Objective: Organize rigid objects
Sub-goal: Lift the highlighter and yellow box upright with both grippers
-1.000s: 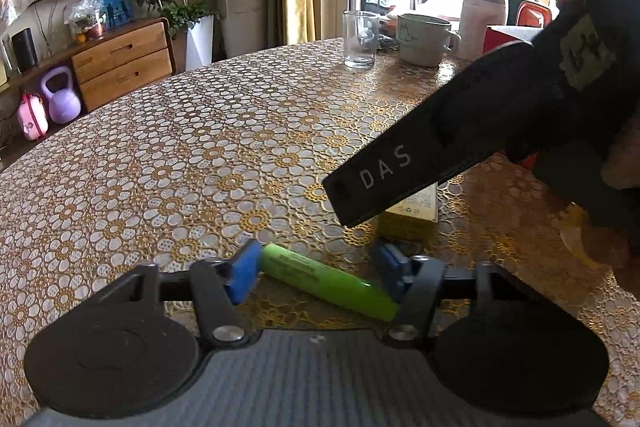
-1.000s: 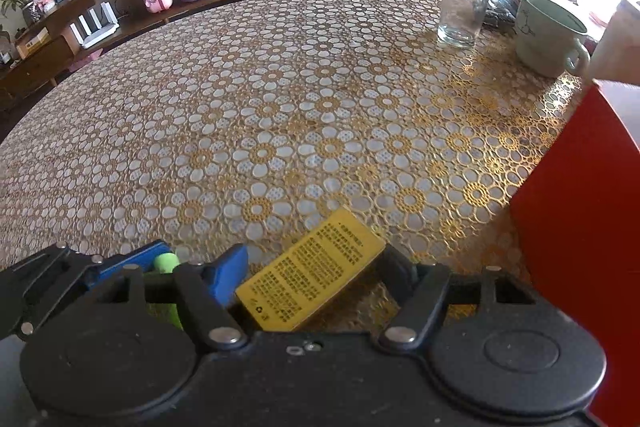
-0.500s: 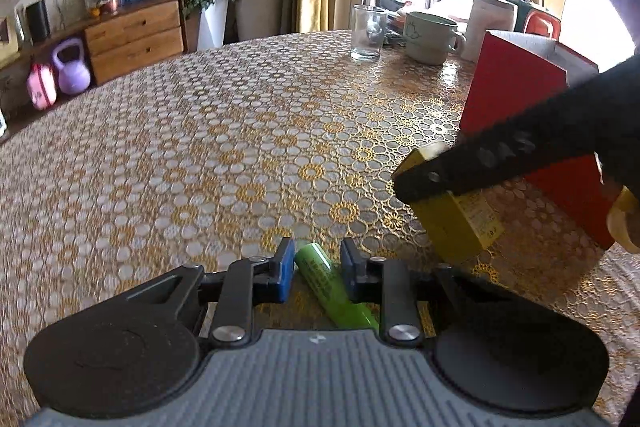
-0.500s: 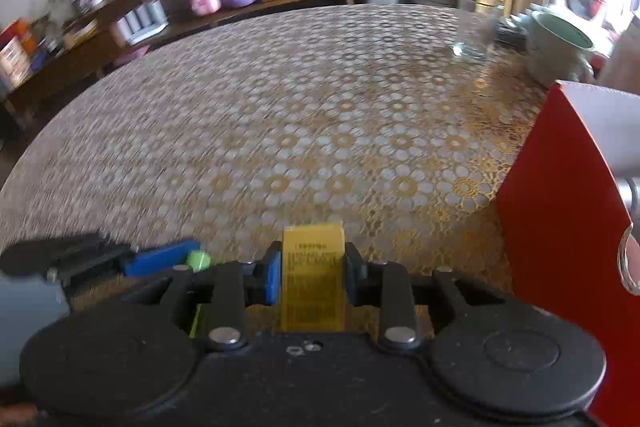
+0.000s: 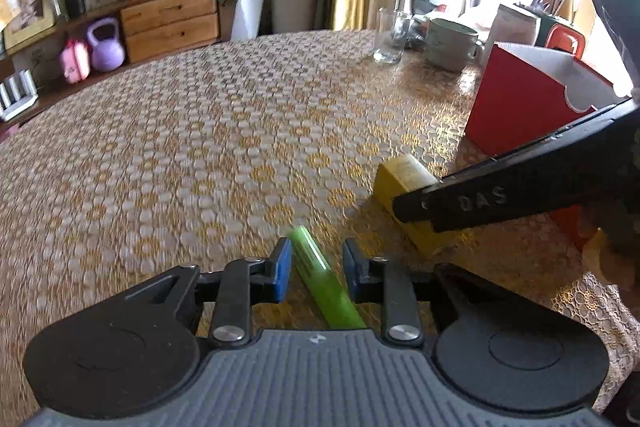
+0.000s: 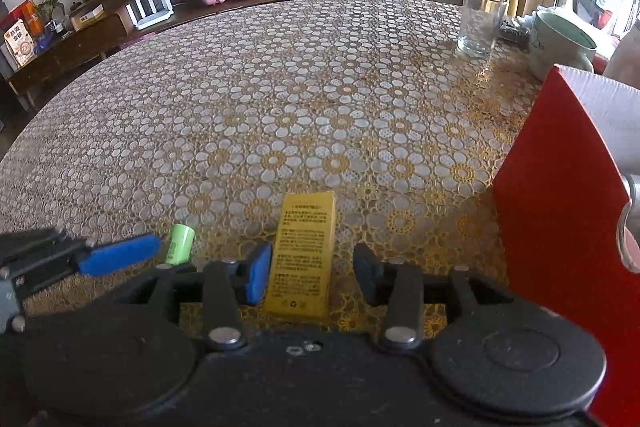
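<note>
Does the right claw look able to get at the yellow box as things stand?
Probably yes. The yellow box lies on the table between the open fingers of the right claw, nothing covering it; the red box stands off to the side.

Between your left tongs lies a smooth green plastic tube [image 5: 324, 281]; right of them, a glossy red cardboard box [image 5: 516, 107] on lace-patterned tablecloth [image 5: 200, 147].

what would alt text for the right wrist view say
An open right tool straddles a flat yellow printed box lying on a round table with a gold floral lace cloth. A red cardboard box stands at right, a small green cylinder at left.
</note>
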A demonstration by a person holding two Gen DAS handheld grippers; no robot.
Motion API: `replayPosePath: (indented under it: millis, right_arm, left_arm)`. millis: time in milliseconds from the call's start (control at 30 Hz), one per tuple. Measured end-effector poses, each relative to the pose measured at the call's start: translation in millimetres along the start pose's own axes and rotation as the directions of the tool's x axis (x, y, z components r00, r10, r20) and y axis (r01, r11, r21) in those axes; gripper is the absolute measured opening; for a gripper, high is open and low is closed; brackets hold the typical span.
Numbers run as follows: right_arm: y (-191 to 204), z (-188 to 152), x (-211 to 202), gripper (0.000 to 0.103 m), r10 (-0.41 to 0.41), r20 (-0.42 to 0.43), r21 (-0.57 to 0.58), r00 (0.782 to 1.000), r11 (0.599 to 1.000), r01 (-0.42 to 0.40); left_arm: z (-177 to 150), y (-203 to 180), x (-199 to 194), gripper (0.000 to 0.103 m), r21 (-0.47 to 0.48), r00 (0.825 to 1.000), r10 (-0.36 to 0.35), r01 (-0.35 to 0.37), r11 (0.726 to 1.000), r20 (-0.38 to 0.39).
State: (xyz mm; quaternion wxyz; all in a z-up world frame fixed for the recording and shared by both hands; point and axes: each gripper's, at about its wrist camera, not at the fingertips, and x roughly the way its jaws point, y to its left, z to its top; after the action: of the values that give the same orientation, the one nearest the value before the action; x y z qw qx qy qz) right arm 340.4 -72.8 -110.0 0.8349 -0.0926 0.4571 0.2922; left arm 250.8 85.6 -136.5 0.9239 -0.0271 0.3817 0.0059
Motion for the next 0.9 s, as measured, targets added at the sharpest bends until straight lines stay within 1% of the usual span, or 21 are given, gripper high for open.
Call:
replayPosePath:
  millis: [67, 133, 267, 400, 467, 533, 567, 633, 767, 900]
  right_arm:
    - [1.5, -1.6, -0.1, 0.044, 0.000, -0.004, 0.002, 1.000, 1.000, 0.000]
    - [2.4, -2.8, 1.2, 0.044, 0.000, -0.006, 0.001, 1.000, 1.000, 0.000]
    - [3.8, -4.4, 2.9, 0.044, 0.003, -0.011, -0.005, 1.000, 1.000, -0.003]
    - [6.5, -4.0, 6.5, 0.044, -0.009, -0.003, -0.033, 1.000, 0.999, 0.009]
    - [7.9, -3.6, 7.8, 0.040, -0.019, 0.003, -0.048, 1.000, 0.999, 0.019]
    - [9.5, -4.3, 7.5, 0.030, -0.034, 0.011, -0.067, 0.999, 0.997, 0.034]
    - [10.4, -4.7, 7.5, 0.029, -0.039, 0.014, -0.077, 0.999, 0.996, 0.040]
    - [12.7, -6.6, 5.8, 0.029, -0.048, 0.022, -0.100, 0.999, 0.994, 0.050]
    - [11.7, -11.6, -1.3, 0.029, -0.039, 0.037, -0.110, 0.999, 0.993, 0.042]
    - [10.7, -17.0, -20.2, 0.029, -0.012, 0.063, -0.100, 0.998, 0.995, 0.018]
  left_arm:
    - [-3.4, -4.6, 0.1, 0.029, -0.025, 1.000, 0.004, -0.004, 1.000, -0.023]
    - [-6.7, -6.2, 3.0, 0.029, -0.062, 0.998, 0.020, -0.024, 0.998, -0.054]
    - [-8.4, -9.0, 3.3, 0.029, -0.092, 0.997, 0.045, -0.050, 0.995, -0.055]
    - [-7.2, -7.9, 4.0, 0.029, -0.125, 0.997, 0.054, -0.061, 0.990, -0.058]
    - [-7.8, -7.8, 3.9, 0.029, -0.129, 0.997, 0.057, -0.063, 0.990, -0.053]
    - [-8.7, -9.0, 4.1, 0.023, -0.130, 0.997, 0.063, -0.069, 0.989, -0.049]
    - [-8.5, -8.4, 4.1, 0.021, -0.133, 0.997, 0.062, -0.068, 0.989, -0.047]
    - [-8.7, -5.1, 4.0, 0.017, -0.154, 0.997, 0.056, -0.062, 0.986, -0.044]
    - [-7.0, -3.3, 5.3, 0.017, -0.172, 0.998, 0.046, -0.053, 0.984, -0.044]
    - [-6.2, -3.4, 3.5, 0.016, -0.174, 0.998, 0.057, -0.063, 0.983, -0.040]
